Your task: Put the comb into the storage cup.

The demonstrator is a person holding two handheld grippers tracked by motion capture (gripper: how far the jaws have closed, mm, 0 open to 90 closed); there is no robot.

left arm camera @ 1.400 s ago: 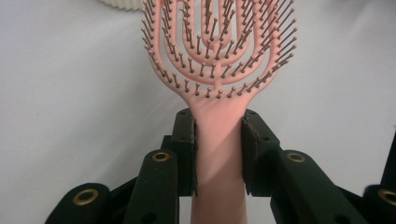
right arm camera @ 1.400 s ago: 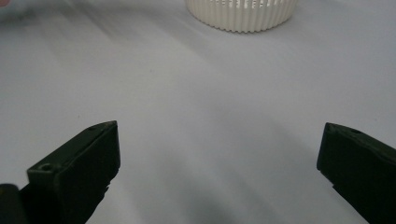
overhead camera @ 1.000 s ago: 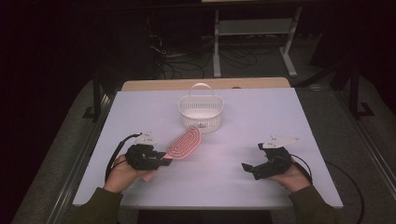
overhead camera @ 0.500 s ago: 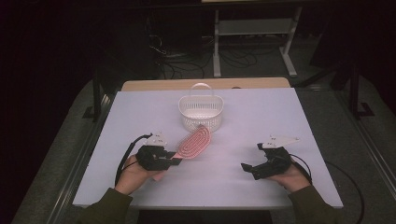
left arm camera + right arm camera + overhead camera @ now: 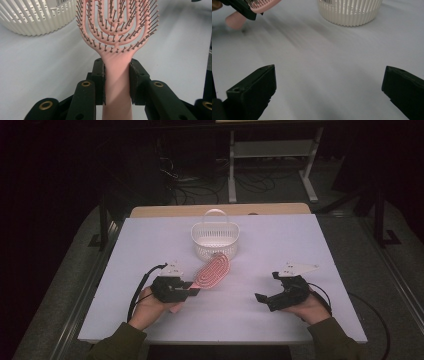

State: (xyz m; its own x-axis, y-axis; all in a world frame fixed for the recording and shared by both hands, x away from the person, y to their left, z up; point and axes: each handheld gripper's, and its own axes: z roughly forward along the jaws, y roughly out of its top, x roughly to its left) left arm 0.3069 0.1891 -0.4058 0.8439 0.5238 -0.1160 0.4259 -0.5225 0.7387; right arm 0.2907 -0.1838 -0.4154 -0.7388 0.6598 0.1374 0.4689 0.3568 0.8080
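The left gripper (image 5: 192,291) has carried the pink hairbrush (image 5: 212,271) rightward, closer to the white basket (image 5: 215,240)

Bright, evenly lit table (image 5: 300,245) amid dark surroundings; both gripper views slightly soft.

Basket (image 5: 215,239) at table (image 5: 310,250) centre, toward far edge. Hairbrush (image 5: 212,271) just before basket, head nearest it, handle clamped in left gripper (image 5: 192,291) at near left. Right gripper (image 5: 263,299) at near right, well apart.
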